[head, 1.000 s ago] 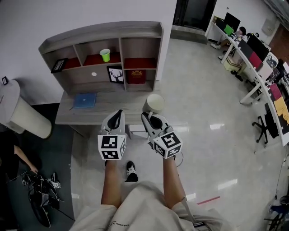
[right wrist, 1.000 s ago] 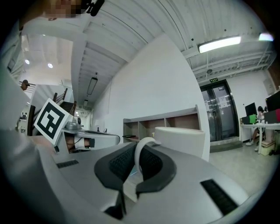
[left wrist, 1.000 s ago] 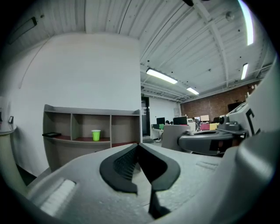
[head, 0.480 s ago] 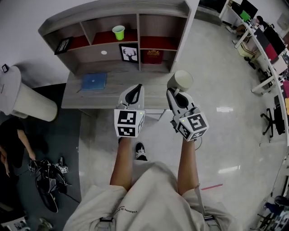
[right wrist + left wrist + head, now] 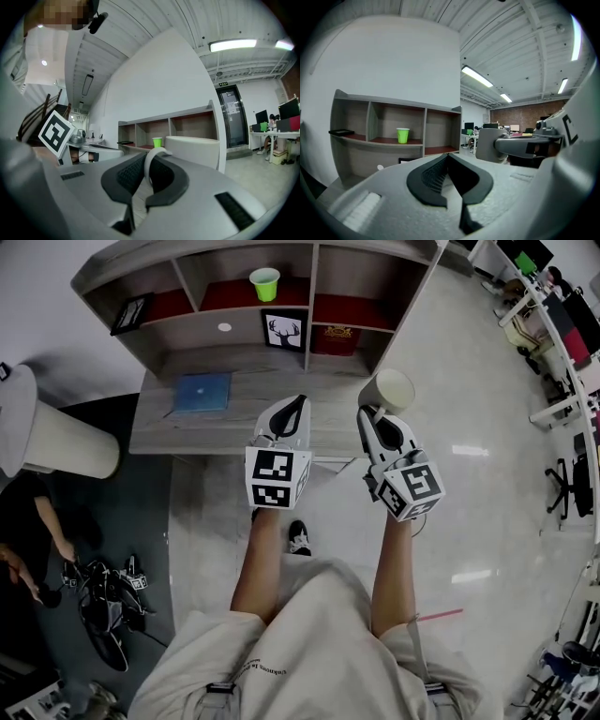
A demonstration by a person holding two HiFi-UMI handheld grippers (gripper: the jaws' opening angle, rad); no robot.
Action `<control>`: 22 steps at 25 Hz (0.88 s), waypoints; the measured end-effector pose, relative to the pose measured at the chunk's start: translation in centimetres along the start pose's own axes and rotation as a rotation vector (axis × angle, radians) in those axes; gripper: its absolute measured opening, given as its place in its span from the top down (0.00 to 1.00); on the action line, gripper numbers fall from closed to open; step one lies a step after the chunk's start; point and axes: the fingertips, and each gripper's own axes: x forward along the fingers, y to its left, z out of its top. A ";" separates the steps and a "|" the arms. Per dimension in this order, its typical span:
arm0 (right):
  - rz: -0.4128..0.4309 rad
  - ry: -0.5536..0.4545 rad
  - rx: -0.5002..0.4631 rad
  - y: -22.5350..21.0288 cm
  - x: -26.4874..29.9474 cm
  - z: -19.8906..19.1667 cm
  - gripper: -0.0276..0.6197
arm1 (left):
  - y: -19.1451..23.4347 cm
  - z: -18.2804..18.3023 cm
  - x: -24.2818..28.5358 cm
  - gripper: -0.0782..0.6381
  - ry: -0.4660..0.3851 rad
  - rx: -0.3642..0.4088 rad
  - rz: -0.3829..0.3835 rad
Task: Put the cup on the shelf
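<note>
Approach leg. A second ago in the head view both grippers hung over open floor. Now the shelf (image 5: 314,282) and the desk (image 5: 159,432) under it sit larger and closer, and both pairs of jaws reach over the desk's front edge. We have walked in with both hands carried forward together.

Right gripper (image 5: 367,420): jaws narrow, pinched on the handle of the white cup (image 5: 388,390). The hold looks unchanged across the three head views. The cup rides just beyond the jaw tips and looks upright.

Left gripper (image 5: 297,405): jaws together with nothing between them, travelling beside the right jaws on their left.

Ahead of the jaws:
- A green cup (image 5: 265,283) stands in the middle upper bay.
- The upper bay to its right looks free.
- A deer picture (image 5: 284,331) stands in the row below.
- A blue book (image 5: 202,392) lies on the desk, ahead and left of the left jaws.

Our reading is that the carry is mostly done and placing has not begun. The cup is still short of the shelf, with the depth of the desk between them. What remains is probably a lift and a forward reach into a free bay. With the grip on the handle alone, the cup could swing or tip, and it could clip the bay's wall on the way in.
</note>
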 end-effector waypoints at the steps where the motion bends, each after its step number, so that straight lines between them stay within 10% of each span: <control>1: -0.005 -0.002 0.005 0.1 0.4 -0.1 0.93 | 0.3 0.0 0.1 0.88 0.001 -0.001 -0.004; 22: 0.004 -0.003 0.026 -0.5 3.9 -3.0 0.93 | 3.8 -2.3 1.0 0.88 0.007 -0.018 0.015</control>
